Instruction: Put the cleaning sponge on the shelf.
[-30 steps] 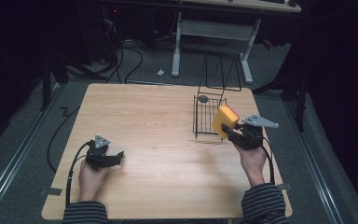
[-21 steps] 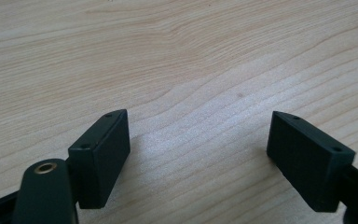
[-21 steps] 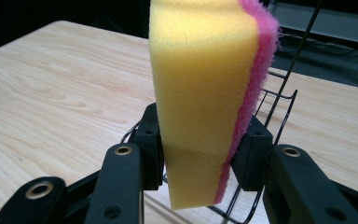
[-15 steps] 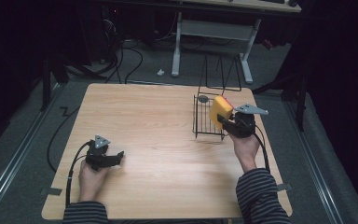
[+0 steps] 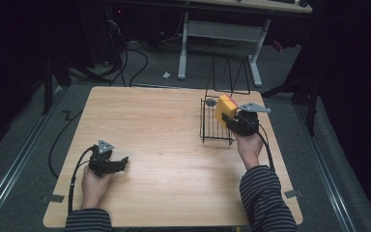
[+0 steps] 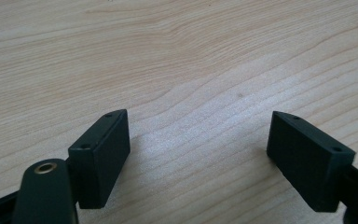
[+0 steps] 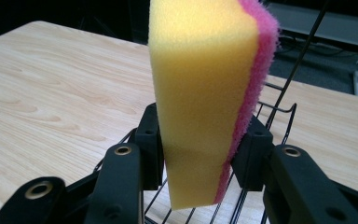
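High view: right tool [image 5: 232, 120] pinching a yellow sponge [image 5: 224, 108] with pink backing, held upright above a black wire basket [image 5: 211, 126] at the right side of the wooden counter [image 5: 164, 145]. Right gripper view: both jaws pressed against the sponge's [image 7: 205, 98] faces, basket wires [image 7: 270, 112] below. Left tool [image 5: 118, 164]: resting on the counter near its left front, jaws spread, nothing between them.

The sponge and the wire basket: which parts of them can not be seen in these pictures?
- Sponge, right gripper view: top cut off by the frame edge; sides covered by the right tool.
- Wire basket, high view: its floor is hidden behind the sponge and tool; the small dark thing on its rim is too small to identify.
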Motion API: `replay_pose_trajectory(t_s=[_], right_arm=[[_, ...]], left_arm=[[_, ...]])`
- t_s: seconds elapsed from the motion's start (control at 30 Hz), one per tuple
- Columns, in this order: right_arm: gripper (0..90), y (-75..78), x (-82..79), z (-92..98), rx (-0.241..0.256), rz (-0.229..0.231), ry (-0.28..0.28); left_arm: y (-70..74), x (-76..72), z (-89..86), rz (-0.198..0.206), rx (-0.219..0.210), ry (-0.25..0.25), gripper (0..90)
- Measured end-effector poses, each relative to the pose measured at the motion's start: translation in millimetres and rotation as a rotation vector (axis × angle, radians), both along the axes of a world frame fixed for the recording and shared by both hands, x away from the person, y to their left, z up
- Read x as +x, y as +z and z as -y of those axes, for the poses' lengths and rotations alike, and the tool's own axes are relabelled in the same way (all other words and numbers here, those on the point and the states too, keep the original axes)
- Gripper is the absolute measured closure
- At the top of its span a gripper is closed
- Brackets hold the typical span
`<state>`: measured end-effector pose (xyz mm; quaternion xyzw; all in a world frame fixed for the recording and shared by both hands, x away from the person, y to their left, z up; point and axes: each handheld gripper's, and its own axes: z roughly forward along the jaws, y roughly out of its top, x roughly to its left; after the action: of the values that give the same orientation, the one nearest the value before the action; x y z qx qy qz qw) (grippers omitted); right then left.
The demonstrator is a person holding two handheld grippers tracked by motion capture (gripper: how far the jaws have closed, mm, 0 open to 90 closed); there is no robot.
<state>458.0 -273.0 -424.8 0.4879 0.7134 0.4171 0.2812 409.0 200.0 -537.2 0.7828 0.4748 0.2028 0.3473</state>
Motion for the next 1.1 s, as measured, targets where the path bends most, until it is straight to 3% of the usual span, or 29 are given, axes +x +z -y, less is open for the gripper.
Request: replay_pose_trajectory(t_s=[0.67, 1.1], right_arm=[[60.8, -32.8, 36.1, -8.6, -0.028, -0.062, -0.044], [60.7, -42.6, 45.3, -11.5, -0.047, -0.077, -0.067]], left_arm=[[0.0, 0.0, 0.0, 0.0, 0.0, 0.0, 21.8], [0.0, 0.0, 0.0, 0.0, 0.0, 0.0, 21.8]])
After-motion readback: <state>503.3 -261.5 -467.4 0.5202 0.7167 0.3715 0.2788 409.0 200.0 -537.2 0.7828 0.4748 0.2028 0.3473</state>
